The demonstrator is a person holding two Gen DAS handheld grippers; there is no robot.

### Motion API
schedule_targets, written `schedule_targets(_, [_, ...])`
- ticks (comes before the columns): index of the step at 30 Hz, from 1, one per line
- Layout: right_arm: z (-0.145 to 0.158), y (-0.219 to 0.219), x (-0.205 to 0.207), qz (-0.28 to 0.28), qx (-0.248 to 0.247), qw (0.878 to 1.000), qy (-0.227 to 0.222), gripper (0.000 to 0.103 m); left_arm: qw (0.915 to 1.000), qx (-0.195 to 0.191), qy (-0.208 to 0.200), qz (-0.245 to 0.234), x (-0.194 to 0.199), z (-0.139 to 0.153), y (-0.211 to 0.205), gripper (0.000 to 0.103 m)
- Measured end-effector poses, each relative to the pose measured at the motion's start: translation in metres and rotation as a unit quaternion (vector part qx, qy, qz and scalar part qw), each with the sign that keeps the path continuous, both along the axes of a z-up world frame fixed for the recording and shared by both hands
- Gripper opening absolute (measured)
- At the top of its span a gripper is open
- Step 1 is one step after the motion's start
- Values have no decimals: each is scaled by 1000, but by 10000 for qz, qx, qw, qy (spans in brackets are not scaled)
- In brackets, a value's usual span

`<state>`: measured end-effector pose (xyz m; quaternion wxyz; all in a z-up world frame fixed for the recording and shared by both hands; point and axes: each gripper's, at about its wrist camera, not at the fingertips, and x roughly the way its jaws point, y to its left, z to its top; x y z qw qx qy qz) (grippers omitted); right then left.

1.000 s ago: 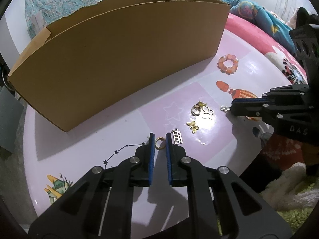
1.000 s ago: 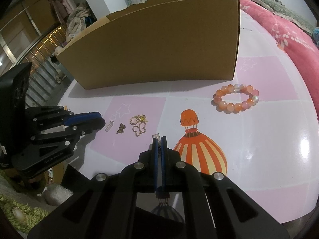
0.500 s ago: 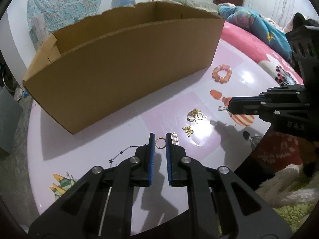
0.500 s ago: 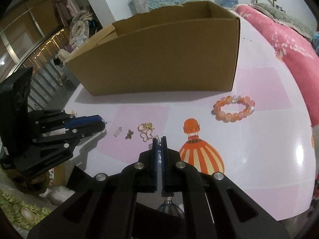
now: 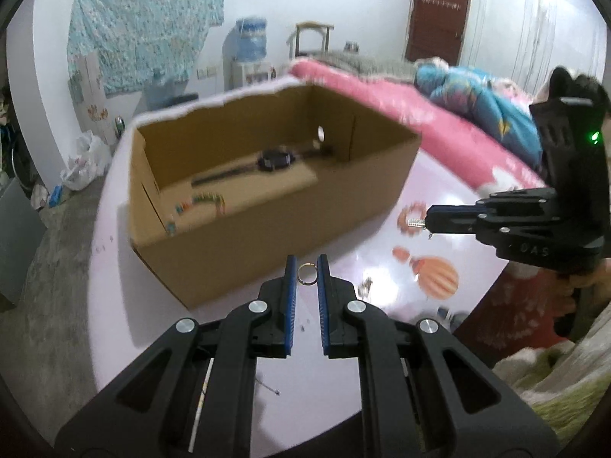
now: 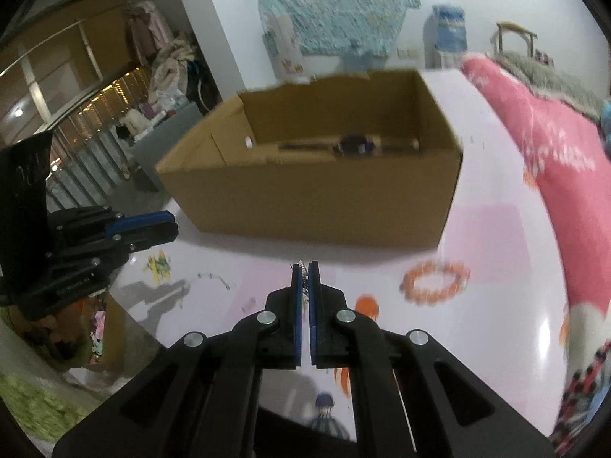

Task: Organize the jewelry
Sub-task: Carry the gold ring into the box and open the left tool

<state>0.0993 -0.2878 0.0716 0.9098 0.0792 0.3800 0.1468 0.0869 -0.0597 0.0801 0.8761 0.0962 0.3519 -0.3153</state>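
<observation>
two small pieces lifted, one in each gripper

the desk is glossy white and pink, with one open cardboard box on it; inside lie a dark watch and a short string of coloured beads. one orange bead bracelet rests on the desk near the box's right corner, stiff enough to pinch anywhere on its loop. a few tiny gold charms sit near the left edge, too blurred to count. the left gripper is nearly closed on one thin gold ring, held by its rim above the desk: light, hard, slippery, likely to twist out. the right gripper is clamped on one small silver comb-like charm, equally light; it is best held across the flat.
</observation>
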Motion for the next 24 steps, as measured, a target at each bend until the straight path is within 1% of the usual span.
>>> schedule_targets(3, [25, -2, 13, 167, 77, 9991, -372, 3, 9995, -193, -253, -51, 9, 22, 4, 10])
schedule_targets(4, [33, -3, 17, 215, 99, 9985, -487, 3, 9990, -224, -375, -51, 15, 30, 3, 10])
schedule_targets(6, [46, -4, 28, 328, 191, 9969, -683, 3, 9985, -266, -478, -42, 26, 40, 1, 10])
schedule_targets(8, [57, -6, 46, 465, 303, 9950, -825, 3, 9981, -397, -461, -64, 45, 47, -1, 10])
schedule_targets(10, [61, -7, 68, 562, 375, 9945, -801, 3, 9984, -431, -354, -46, 67, 48, -8, 10])
schedule_targets(12, [59, -7, 95, 661, 407, 9953, -581, 3, 9991, -416, -101, 11, 91, 44, -16, 10])
schedule_targets(14, [50, -6, 126, 727, 392, 9964, -189, 3, 9987, -373, 331, -34, 116, 36, -23, 10])
schedule_targets(15, [44, -4, 139, 727, 370, 9967, 56, 3, 9972, -321, 674, 22, 136, 28, -28, 10])
schedule_targets(16, [33, -2, 161, 738, 337, 9955, 493, 3, 9954, -313, 906, 14, 148, 22, -32, 10])
schedule_targets(18, [19, 0, 183, 782, 378, 9918, 934, 3, 9892, -193, 1451, 91, 178, 6, -41, 10])
schedule_targets(19, [7, 1, 198, 813, 363, 9873, 1315, 3, 9870, -126, 1600, 109, 186, -2, -44, 10])
schedule_targets(21, [-6, 3, 213, 725, 269, 9842, 1591, 3, 9818, 6, 1887, 220, 204, -16, -50, 10])
schedule_targets(22, [-16, 5, 221, 739, 143, 9810, 1786, 3, 9797, 128, 1982, 285, 212, -23, -53, 10])
schedule_targets(24, [-25, 4, 228, 646, 109, 9791, 1928, 3, 9759, 259, 2128, 401, 221, -32, -56, 10])
